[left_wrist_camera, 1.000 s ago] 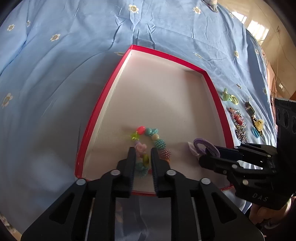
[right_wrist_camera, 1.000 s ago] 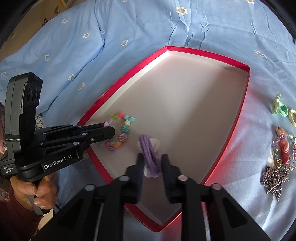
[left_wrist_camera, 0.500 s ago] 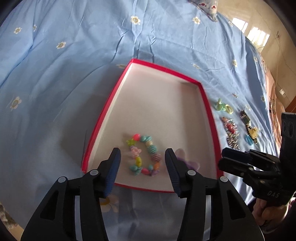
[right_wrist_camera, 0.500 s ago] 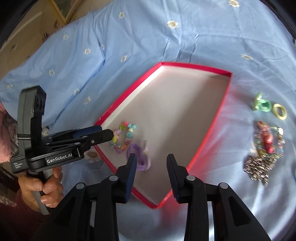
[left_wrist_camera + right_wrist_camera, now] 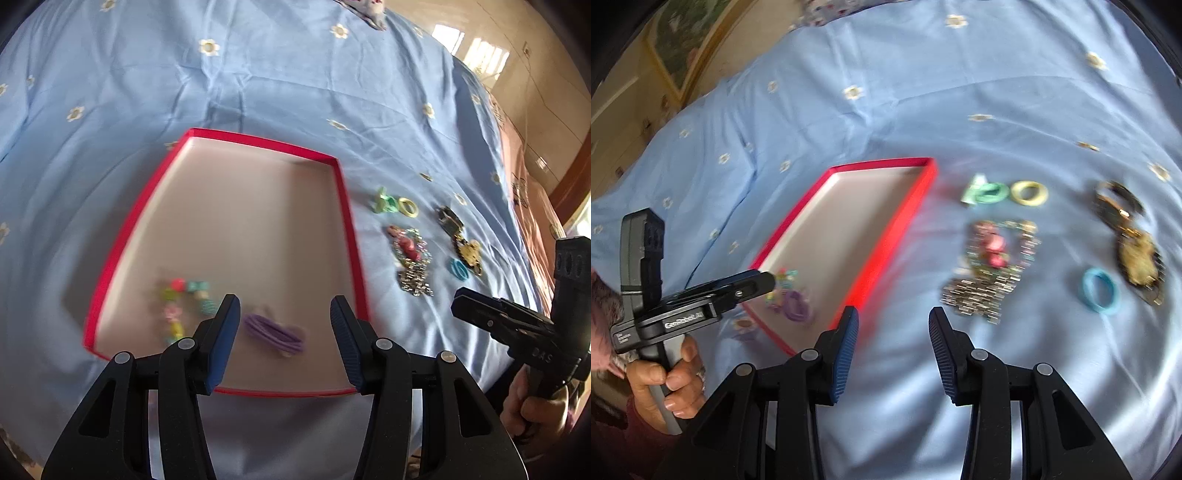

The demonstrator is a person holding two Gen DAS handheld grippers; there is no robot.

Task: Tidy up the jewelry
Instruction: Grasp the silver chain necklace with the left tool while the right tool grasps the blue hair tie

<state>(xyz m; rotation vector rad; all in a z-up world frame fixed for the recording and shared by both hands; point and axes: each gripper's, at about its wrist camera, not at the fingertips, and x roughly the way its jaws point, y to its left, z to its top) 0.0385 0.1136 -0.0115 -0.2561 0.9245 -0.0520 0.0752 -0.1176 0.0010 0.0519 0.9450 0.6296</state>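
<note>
Both grippers have let go and pulled back since a second ago: left gripper was pinched on the bead bracelet, right gripper on the purple hair tie; the left's jaws stand apart and empty, the right's have just been opening with nothing between them, now over bare sheet. Nearest, both dropped pieces lie in the near corner of the red tray, just beside each other, blurred. Beyond the tray's right wall, on the blue bedsheet, the unsorted lot. Count: one silver link chain tangled with one pink charm piece, one blue hair ring, one gold-and-black ornament cluster (could be two items, can't separate), one green hair ring with bow, one yellow ring. Handling, my read: chain is limp, the heaviest thing there, slippery metal, will drape and drag the charm piece along; pinch a bunched section mid-length. Rings are light, soft elastic; grip across one side of the loop. Ornament looks rigid with fiddly bits; take the body, not the clasp.
</note>
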